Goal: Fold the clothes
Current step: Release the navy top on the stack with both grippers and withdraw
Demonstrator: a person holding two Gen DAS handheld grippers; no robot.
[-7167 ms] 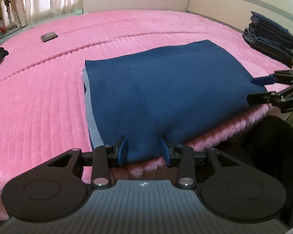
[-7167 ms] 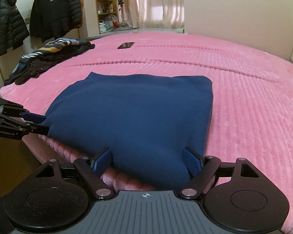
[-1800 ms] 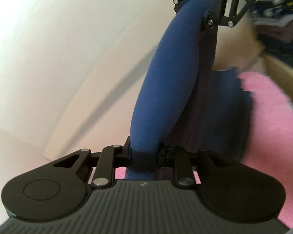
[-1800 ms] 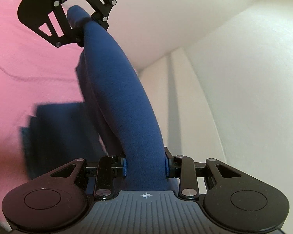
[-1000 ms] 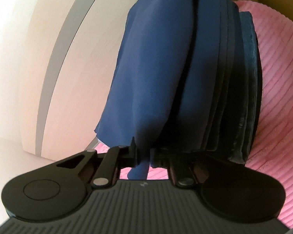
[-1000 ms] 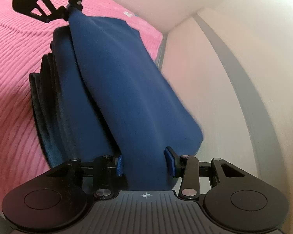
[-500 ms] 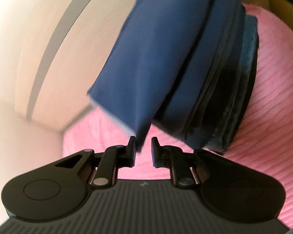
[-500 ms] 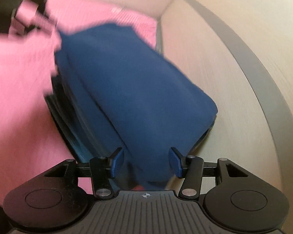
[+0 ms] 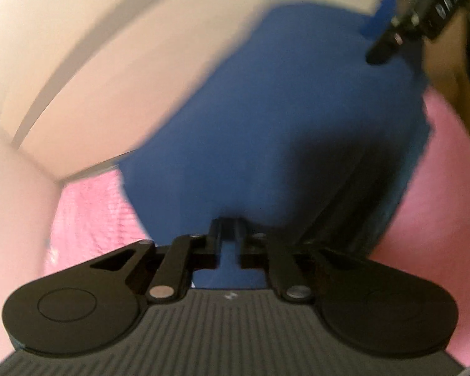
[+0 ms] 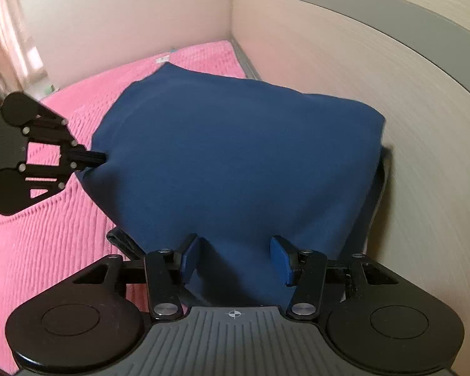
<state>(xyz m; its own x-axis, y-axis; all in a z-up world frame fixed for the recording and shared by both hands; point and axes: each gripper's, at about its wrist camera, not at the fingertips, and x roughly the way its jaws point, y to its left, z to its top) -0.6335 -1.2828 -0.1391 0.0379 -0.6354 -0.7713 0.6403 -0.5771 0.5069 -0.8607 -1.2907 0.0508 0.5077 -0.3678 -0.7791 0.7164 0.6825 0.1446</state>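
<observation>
no writing is readable; the folded navy garment (image 10: 235,156) tops a dark stack (image 10: 374,206) on the pink bed (image 10: 47,235) beside the headboard (image 10: 376,78), right tool (image 10: 235,253) wide apart, left tool (image 9: 230,235) narrow, pinching nothing clearly.

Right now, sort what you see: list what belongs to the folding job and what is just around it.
Part of the job:
- folded blue garment, on top of the stack
- stack of dark folded clothes beneath it
- left gripper, nearly closed at the garment's edge
- right gripper, open

Just around:
- pink bedspread
- headboard
- wall
</observation>
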